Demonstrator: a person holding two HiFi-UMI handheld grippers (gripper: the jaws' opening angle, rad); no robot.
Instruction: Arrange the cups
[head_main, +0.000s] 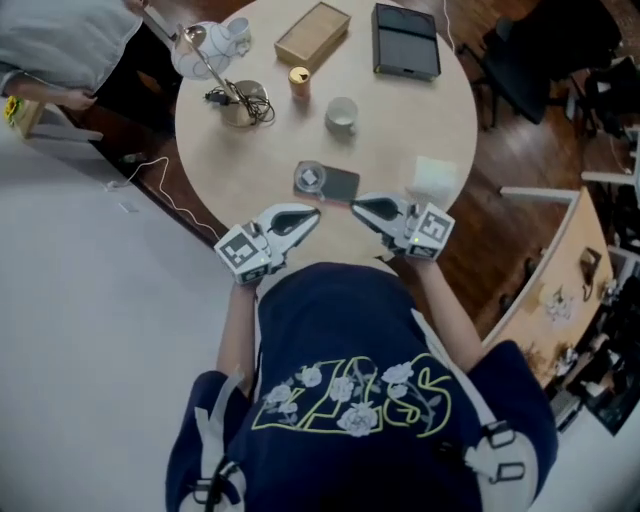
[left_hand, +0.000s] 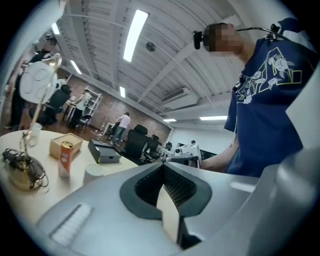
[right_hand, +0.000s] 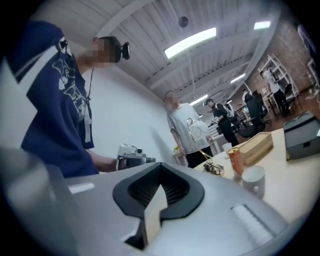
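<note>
A white mug (head_main: 341, 115) stands near the middle of the round table (head_main: 440, 110); the left gripper view shows the mug (left_hand: 93, 172) past the jaws, and so does the right gripper view (right_hand: 253, 180). A smaller white cup (head_main: 236, 36) sits at the far left by the lamp. My left gripper (head_main: 311, 214) and right gripper (head_main: 358, 206) hover over the near table edge with their tips pointing toward each other. The left gripper (left_hand: 162, 164) and the right gripper (right_hand: 160, 165) are both shut with nothing between the jaws. Neither touches a cup.
An orange can (head_main: 299, 82), a wooden box (head_main: 312, 33) and a black case (head_main: 405, 40) lie at the far side. A lamp base with a tangled cable (head_main: 243, 104) sits left. A dark phone (head_main: 340, 186) with a round glass piece (head_main: 309, 178) and a white block (head_main: 434, 180) lie near the grippers. A person stands at the upper left.
</note>
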